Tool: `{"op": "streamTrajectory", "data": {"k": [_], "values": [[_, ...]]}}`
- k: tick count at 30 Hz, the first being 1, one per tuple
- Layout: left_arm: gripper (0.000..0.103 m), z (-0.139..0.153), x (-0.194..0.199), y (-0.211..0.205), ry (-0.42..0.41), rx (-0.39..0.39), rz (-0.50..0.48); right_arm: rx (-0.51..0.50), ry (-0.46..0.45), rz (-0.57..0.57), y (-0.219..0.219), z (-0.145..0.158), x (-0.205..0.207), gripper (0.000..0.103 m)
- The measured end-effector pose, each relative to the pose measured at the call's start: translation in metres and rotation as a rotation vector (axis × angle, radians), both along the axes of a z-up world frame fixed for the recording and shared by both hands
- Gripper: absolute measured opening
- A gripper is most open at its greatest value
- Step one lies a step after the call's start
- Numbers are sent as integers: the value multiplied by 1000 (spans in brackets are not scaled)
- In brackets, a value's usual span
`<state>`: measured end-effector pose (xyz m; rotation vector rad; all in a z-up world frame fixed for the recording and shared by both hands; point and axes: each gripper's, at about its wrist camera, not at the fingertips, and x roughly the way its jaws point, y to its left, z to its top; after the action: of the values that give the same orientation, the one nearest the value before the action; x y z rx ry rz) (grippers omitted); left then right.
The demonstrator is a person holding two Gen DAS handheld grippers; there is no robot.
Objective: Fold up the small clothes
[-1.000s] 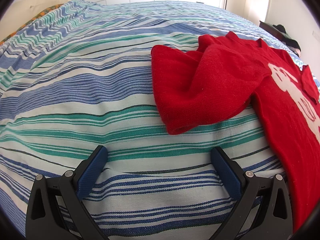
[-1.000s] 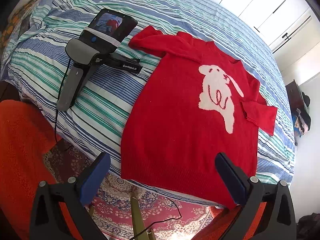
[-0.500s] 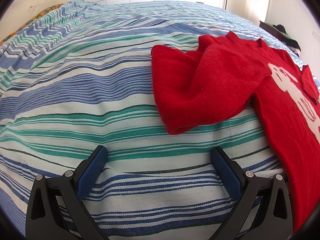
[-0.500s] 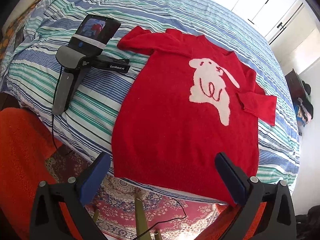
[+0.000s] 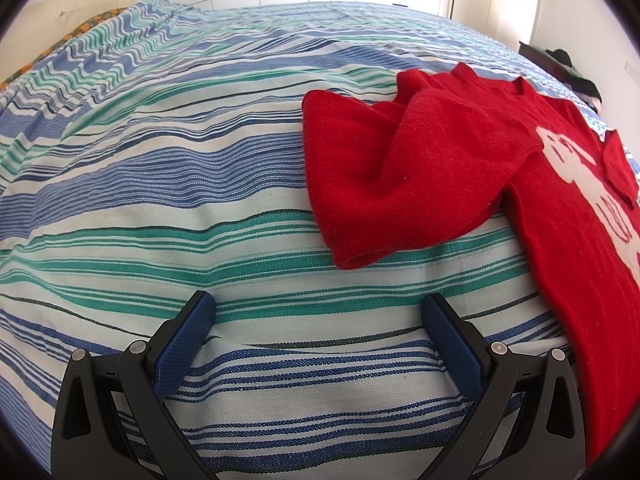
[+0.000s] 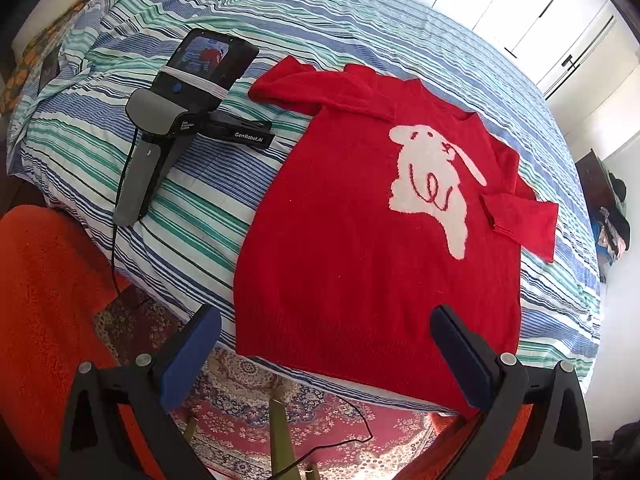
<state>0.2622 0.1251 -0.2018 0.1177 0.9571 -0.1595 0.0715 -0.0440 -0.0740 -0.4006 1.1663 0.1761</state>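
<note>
Red sweater [image 6: 352,232] laid flat, front up, on striped bedspread [image 6: 224,12]; white rabbit motif [image 6: 432,184] visible on chest. Hem draped over near bed edge. One sleeve [image 5: 384,184] stretched sideways toward left gripper [image 5: 320,312], other sleeve [image 6: 520,220] folded in beside motif. Left gripper set down on bedspread just beside sweater, jaws spread wide, nothing gripped. Right gripper [image 6: 326,328] held above hem, jaws spread wide, nothing gripped. Patterned rug [image 6: 248,400] seen below bed edge.
</note>
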Motion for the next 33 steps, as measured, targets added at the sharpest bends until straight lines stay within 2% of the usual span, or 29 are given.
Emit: {"op": "streamTrajectory", "data": {"k": [5, 24, 33], "values": [[103, 0, 0, 0, 0, 0, 0, 34, -14, -1, -11, 2, -1, 103], [103, 0, 0, -1, 0, -1, 0, 262, -115, -194, -121, 24, -22, 103], [103, 0, 0, 0, 0, -1, 0, 299, -136, -222, -145, 24, -28, 103]]}}
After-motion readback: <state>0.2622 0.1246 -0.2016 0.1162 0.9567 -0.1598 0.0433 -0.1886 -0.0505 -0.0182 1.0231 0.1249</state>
